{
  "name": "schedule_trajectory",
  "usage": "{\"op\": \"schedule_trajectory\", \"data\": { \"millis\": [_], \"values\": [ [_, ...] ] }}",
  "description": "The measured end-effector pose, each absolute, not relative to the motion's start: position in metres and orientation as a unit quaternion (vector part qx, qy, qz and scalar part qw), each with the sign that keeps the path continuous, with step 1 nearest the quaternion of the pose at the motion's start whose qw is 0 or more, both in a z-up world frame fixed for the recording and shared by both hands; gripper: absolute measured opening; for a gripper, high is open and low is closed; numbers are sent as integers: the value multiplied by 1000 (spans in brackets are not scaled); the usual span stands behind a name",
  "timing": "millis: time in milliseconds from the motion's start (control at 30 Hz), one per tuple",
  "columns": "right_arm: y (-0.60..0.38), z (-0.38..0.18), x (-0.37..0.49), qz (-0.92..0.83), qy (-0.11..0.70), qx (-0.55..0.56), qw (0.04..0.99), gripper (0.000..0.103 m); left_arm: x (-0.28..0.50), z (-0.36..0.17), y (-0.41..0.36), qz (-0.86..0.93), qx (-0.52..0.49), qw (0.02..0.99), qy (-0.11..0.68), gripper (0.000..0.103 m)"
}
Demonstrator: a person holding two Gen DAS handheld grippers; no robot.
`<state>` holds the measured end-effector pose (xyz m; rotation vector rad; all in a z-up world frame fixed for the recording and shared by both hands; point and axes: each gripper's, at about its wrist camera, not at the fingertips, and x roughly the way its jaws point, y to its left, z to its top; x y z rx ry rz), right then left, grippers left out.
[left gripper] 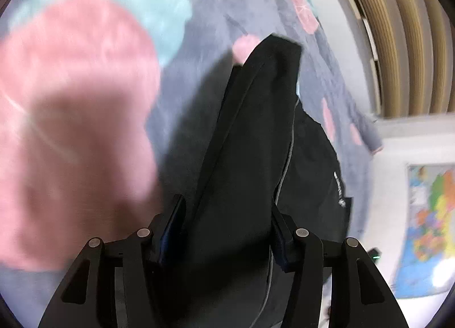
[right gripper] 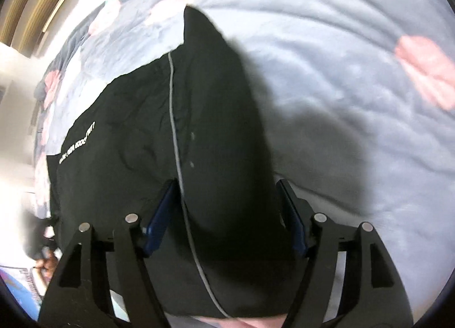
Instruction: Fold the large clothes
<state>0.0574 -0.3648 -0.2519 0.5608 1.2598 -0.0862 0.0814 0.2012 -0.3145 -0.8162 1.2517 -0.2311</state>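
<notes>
A large black garment (left gripper: 256,129) with a thin grey seam line and small white lettering lies on a grey bedspread (left gripper: 199,15) printed with big pink and pale blue shapes. In the left wrist view a raised fold of it runs up between the fingers of my left gripper (left gripper: 227,214), whose jaws stand apart with the blue pads showing. The right wrist view shows the same garment (right gripper: 142,129) spread flat, with a peaked fold between the fingers of my right gripper (right gripper: 227,200). Those jaws stand wide too, and the pads do not press the cloth.
The bedspread (right gripper: 341,72) stretches wrinkled to the right of the garment. Beyond the bed's edge are ribbed tan curtains or slats (left gripper: 398,29), a white wall and a colourful map poster (left gripper: 426,228). Dark clutter (right gripper: 45,257) sits low at the left.
</notes>
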Motion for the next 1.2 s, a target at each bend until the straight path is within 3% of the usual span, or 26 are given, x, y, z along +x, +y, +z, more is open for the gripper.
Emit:
{"op": "schedule_trajectory", "data": {
  "millis": [233, 500, 833, 933, 1200],
  "values": [
    [-363, -195, 30, -52, 552, 192, 810, 69, 73, -235, 217, -104, -312, 787, 523, 55],
    [-314, -159, 13, 14, 534, 151, 832, 70, 69, -181, 145, -165, -229, 815, 506, 55],
    [-210, -239, 30, 2, 601, 27, 799, 70, 47, -265, 8, -136, -8, 803, 580, 55],
    [-215, -264, 31, -4, 614, 57, 787, 71, 50, -294, 9, -123, -1, 796, 593, 57],
    [-222, -270, 36, 6, 619, 60, 783, 72, 55, -290, 22, -138, -13, 792, 595, 57]
  ]
}}
